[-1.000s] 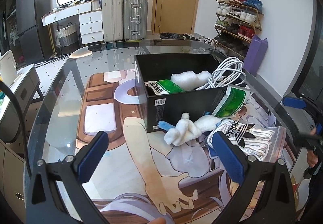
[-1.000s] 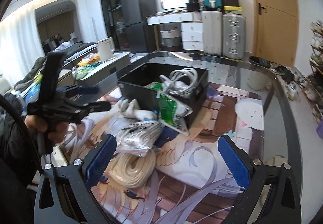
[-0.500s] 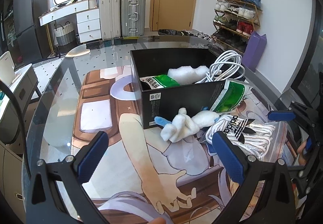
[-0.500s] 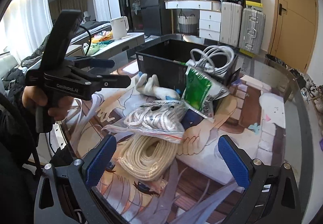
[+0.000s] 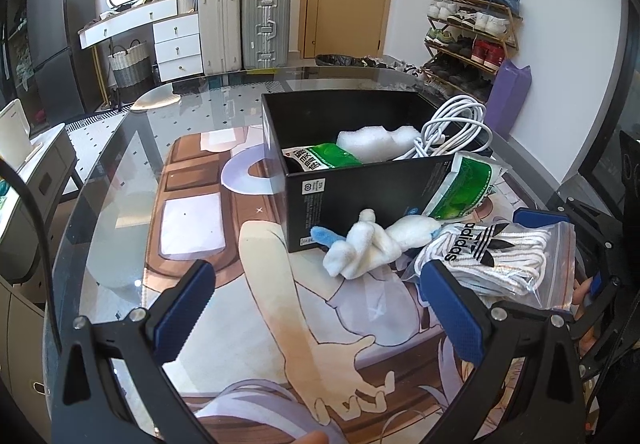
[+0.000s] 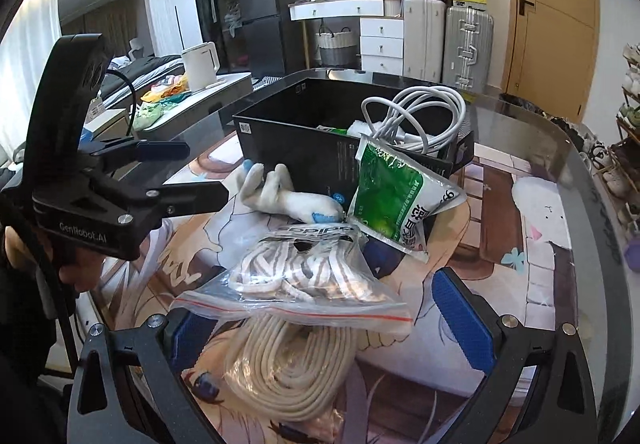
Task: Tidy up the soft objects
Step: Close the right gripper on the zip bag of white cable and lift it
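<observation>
Two sets of tongs have closed in on the pile since a second ago: the right tongs (image 6: 334, 328) now straddle the clear zip bag (image 6: 296, 284) of white laces with both blue pads spread wide, where earlier they hung further back, and the left tongs (image 5: 316, 308) stand open over the printed mat (image 5: 256, 284), holding nothing, a little nearer the black box (image 5: 360, 180) than before. The things themselves have not shifted.

The zip bag is crinkled glossy plastic with a red seal strip, resting on a coil of cream rope (image 6: 280, 372), thick and ropy in flat loops. Just beyond it lies a fuzzy white plush toy (image 5: 372, 244) with a blue tuft, touching the box's front wall. A shiny green-and-white pouch (image 6: 392, 200) leans tilted against the box corner. The box is rigid, matte and rectangular; inside sit a lumpy white foam piece (image 5: 376, 140), a second green pouch (image 5: 320, 160) and a looped smooth white cable (image 5: 452, 128). The table (image 5: 120, 172) is glass over the mat.
</observation>
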The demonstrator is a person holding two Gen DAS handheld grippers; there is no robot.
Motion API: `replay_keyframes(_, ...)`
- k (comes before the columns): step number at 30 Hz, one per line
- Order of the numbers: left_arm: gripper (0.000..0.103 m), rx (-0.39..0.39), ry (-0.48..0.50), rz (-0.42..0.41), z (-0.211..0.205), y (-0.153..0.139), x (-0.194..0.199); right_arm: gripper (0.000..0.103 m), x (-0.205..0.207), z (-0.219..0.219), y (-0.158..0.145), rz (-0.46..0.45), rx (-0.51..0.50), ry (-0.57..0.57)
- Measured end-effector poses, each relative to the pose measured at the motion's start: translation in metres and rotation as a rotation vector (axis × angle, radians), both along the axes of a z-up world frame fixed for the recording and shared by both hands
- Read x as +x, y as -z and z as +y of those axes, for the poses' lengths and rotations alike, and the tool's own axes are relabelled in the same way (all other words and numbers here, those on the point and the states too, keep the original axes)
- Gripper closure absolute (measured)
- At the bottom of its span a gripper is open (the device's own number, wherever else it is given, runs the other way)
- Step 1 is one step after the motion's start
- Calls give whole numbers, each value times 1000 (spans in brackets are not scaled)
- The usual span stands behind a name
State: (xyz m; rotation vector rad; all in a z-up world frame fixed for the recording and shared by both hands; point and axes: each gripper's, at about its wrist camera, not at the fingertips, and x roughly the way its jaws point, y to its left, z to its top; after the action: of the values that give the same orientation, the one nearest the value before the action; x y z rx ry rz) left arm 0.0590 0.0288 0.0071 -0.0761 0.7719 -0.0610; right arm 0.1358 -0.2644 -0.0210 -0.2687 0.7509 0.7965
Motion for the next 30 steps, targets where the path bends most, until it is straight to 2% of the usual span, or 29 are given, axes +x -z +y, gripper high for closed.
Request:
replay_keyframes(2,0,0,1,2,0,0,1,3,1,1,0,4,16,7)
replay_keyframes(6,0,0,2,2,0,1,1,16,3,4,-2,-1,28,19)
replay_keyframes(11,0,-1,1,3,0,1,1,22,6,5,-1,11,42,24)
replay_keyframes(13,0,0,1,2,0,1,1,31,7,7,0,7,43,14)
replay_keyframes(22,0,2,1,8,0,5,1,55,1,8,0,2,61,-17)
replay_keyframes(30,0,-1,3,12,1,7,1,59,-3,2,-5,-25,75,-20)
